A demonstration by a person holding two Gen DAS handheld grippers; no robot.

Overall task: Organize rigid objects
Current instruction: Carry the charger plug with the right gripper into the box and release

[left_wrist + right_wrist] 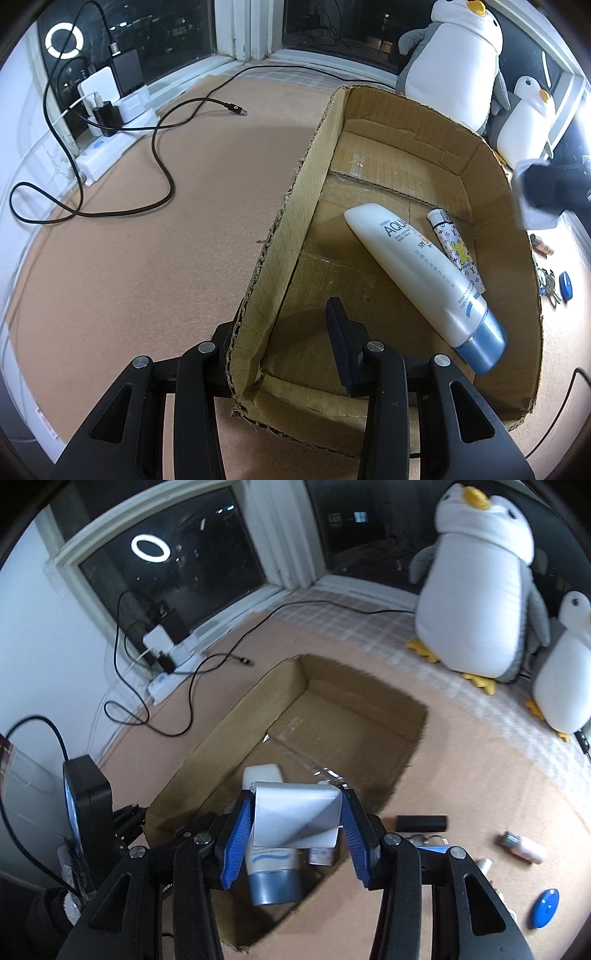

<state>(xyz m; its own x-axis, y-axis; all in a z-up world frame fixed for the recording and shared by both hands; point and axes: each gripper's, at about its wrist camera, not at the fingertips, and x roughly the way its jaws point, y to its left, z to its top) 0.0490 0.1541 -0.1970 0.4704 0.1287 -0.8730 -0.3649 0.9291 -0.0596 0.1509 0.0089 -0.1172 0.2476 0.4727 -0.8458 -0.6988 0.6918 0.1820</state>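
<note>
Your right claw [297, 821] grips a small white box [295, 818] directly above the cardboard box [236, 716]; your left claw [284, 334] clamps that cardboard box's near wall.

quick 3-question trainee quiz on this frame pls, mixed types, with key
1. True or false: the left gripper clamps the wall of the cardboard box.
2. What does the right gripper hold? A) white box B) blue disc C) black cable
3. How many items lie inside the cardboard box, going by the left wrist view?

Key: 1 true; 2 A; 3 two, the white lotion tube and the patterned tube.
</note>
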